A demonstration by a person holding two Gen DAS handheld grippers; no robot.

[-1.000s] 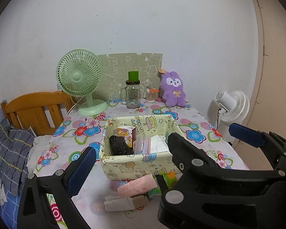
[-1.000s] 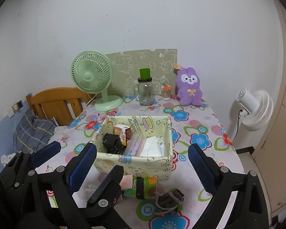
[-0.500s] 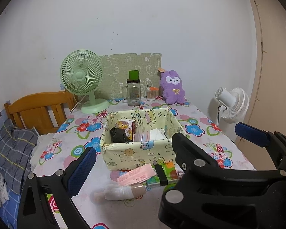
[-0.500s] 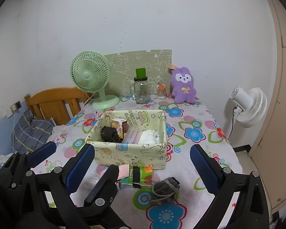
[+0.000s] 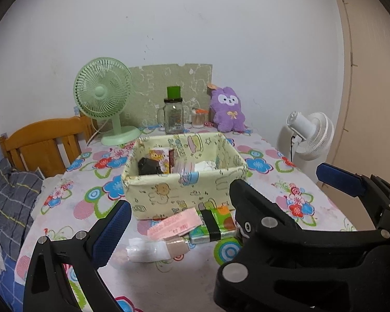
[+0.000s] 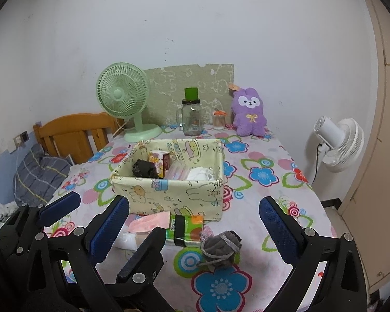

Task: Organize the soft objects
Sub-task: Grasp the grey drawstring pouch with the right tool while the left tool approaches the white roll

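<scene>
A cream fabric basket (image 5: 184, 192) (image 6: 169, 195) with cartoon print stands mid-table, holding a black cloth (image 6: 144, 169), a small box, clear bags and a white cloth. On the table before it lie a pink packet (image 5: 174, 223), a green tissue pack (image 5: 218, 227), a white and beige roll (image 5: 156, 249) and a grey balled sock (image 6: 221, 247). A purple plush (image 5: 227, 109) sits at the back. My left gripper (image 5: 195, 208) and right gripper (image 6: 193, 205) hover side by side over the near edge, both open and empty. The right gripper covers my left gripper's right finger.
A green desk fan (image 5: 104, 96), a glass jar with a green lid (image 5: 173, 114) and a small pot stand along the back wall. A white floor fan (image 6: 338, 143) and a door are to the right. A wooden headboard (image 5: 46, 143) and plaid bedding lie left.
Both grippers have drawn back from the basket toward the near table edge, so the items in front of it show more fully. Both stay open and nothing was picked up.
</scene>
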